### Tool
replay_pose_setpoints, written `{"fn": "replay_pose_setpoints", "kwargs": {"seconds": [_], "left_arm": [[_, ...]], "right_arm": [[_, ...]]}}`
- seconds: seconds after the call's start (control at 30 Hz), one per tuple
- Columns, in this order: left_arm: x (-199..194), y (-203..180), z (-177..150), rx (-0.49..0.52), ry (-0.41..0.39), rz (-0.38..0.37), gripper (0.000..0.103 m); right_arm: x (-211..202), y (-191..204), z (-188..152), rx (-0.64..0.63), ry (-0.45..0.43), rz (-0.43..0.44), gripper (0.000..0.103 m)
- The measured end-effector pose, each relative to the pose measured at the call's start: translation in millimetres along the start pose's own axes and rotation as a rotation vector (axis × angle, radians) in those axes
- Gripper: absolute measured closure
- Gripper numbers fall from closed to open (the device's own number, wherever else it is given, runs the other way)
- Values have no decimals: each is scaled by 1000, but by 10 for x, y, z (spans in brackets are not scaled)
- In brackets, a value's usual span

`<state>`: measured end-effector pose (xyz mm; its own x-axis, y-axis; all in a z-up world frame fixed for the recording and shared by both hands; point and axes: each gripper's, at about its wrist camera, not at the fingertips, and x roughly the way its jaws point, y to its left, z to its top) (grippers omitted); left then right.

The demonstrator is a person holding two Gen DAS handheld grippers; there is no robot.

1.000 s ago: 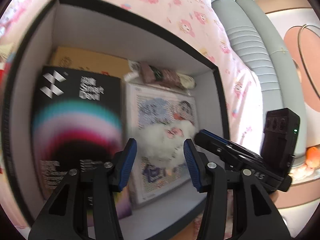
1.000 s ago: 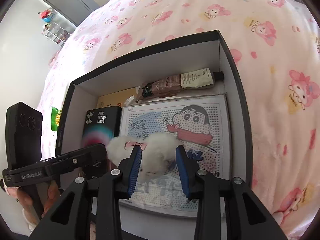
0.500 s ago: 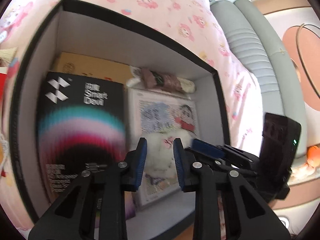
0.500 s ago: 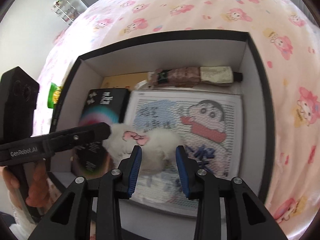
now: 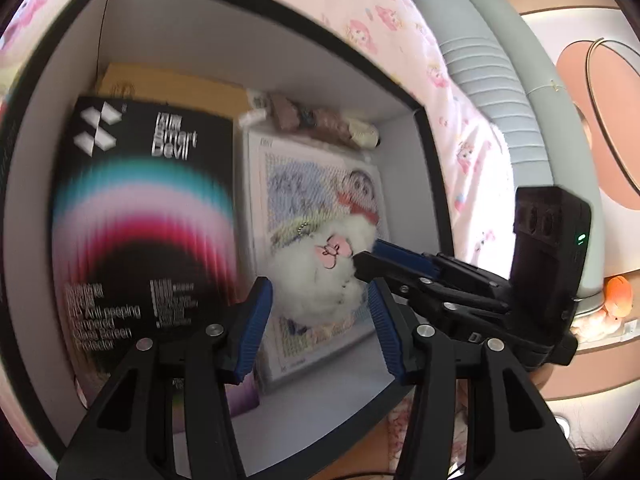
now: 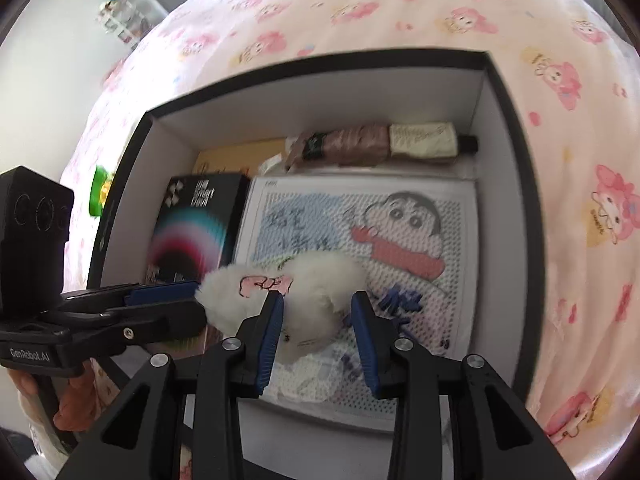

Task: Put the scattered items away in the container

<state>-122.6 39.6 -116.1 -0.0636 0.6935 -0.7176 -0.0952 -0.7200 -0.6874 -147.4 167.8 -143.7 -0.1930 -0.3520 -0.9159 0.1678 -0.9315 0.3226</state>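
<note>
**Settling the plush toy into the box**

I am working over the black-walled cardboard box with the white lining, which is sitting on the pink cartoon-print bedspread. Inside it are lying the cartoon pegboard picture, the black screen-protector carton and the fluffy white plush toy. My right gripper is clasping the plush just above the pegboard. My left gripper has just been opening and is gaping, pads clear of the fur. Next, I judge, I should be releasing the right one and withdrawing.

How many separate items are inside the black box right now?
5: black Smart Devil box at left, tan box behind it, cartoon peg board, folded umbrella along the far wall, white plush on the board. More may be hidden underneath.
</note>
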Motion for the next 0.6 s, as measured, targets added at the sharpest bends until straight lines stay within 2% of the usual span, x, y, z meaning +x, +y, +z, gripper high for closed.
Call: {"fn": "replay_pose_setpoints", "kwargs": {"seconds": [0.07, 0.13, 0.27, 0.33, 0.4, 0.47, 0.53, 0.6], "left_arm": [[18, -31, -6, 14, -9, 39, 58], [-33, -31, 18, 9, -57, 57, 60], [-212, 19, 46, -17, -147, 50, 60], [-229, 41, 29, -21, -140, 49, 60], [-196, 51, 21, -28, -104, 9, 60], [-173, 53, 42, -28, -76, -7, 59], [-117, 61, 23, -27, -49, 19, 59], [-76, 76, 34, -31, -36, 52, 59]], "right_arm": [[-7, 28, -2, -4, 11, 53, 72], [-27, 45, -4, 0, 16, 111, 72], [-85, -19, 5, 26, -14, 104, 72], [-138, -56, 2, 37, -39, 37, 72], [-216, -12, -13, 2, -66, -42, 72], [-275, 10, -27, -14, -76, -32, 72], [-279, 4, -20, -12, -71, 7, 72], [-205, 1, -4, -10, -49, -8, 72]]}}
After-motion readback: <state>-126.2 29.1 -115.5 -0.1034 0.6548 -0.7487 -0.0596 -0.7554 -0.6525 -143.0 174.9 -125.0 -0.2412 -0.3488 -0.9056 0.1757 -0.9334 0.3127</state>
